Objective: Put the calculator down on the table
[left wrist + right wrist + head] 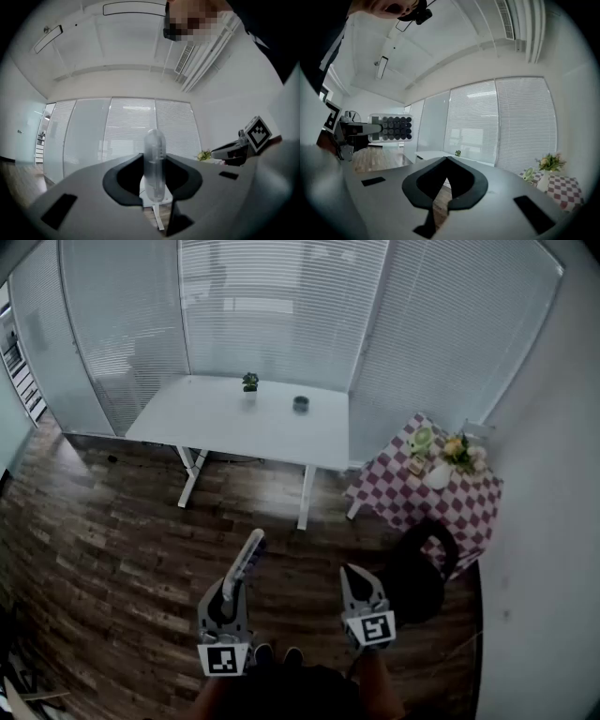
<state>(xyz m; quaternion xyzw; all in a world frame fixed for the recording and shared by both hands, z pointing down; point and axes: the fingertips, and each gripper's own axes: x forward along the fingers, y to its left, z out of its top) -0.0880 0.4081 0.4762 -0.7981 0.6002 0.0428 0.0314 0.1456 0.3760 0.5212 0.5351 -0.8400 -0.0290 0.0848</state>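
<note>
My left gripper is shut on the lower end of a light grey calculator, which sticks up and forward from the jaws above the wooden floor. In the left gripper view the calculator stands edge-on between the dark pads. In the right gripper view its face with dark round keys shows at the far left. My right gripper is beside the left one, shut with nothing in it. The white table stands well ahead, by the window blinds.
On the white table are a small potted plant and a dark cup. To the right is a checkered-cloth table with flowers, and a black chair close to my right gripper. Wooden floor lies between me and the table.
</note>
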